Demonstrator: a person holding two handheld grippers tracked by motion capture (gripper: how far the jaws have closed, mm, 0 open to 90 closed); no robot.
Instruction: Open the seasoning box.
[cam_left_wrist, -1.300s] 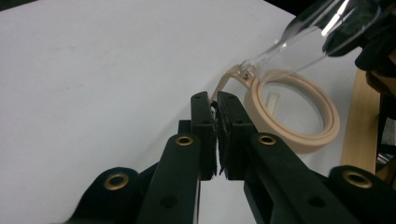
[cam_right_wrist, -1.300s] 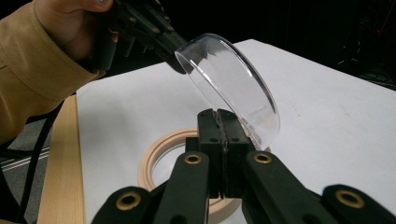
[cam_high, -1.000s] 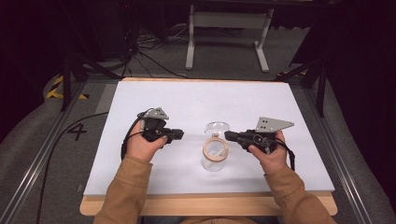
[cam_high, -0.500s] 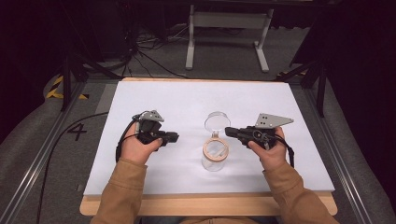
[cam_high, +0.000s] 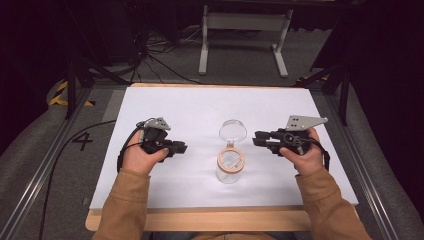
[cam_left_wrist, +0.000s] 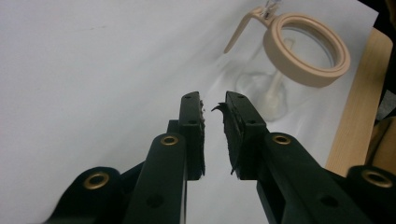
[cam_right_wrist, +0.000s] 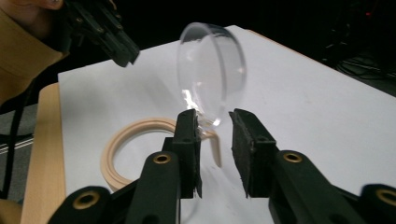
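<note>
A clear glass jar (cam_high: 230, 172) with a beige ring (cam_high: 231, 160) at its mouth stands on the white sheet between my hands. Its round clear lid (cam_high: 233, 130) is swung up and back on the hinge. My left gripper (cam_high: 183, 147) rests to the jar's left; its jaws have just been opening and hold nothing. In the left gripper view its jaws (cam_left_wrist: 214, 105) stand a little apart, short of the beige ring (cam_left_wrist: 306, 49). My right gripper (cam_high: 256, 139) hovers right of the lid, its jaws also just opened. In the right gripper view they (cam_right_wrist: 214, 122) gape just before the lid (cam_right_wrist: 212, 70), apart from it.
The white sheet (cam_high: 200, 107) covers a wooden table (cam_high: 210, 220) whose front edge runs below my forearms. Metal rails flank both sides. A white stand (cam_high: 245, 30) and cables lie on the dark floor beyond the far edge.
My right gripper has opened and drawn back to the right, away from the jar's hinge. The left gripper's jaws have parted slightly and it barely moved. The lid stays up.
</note>
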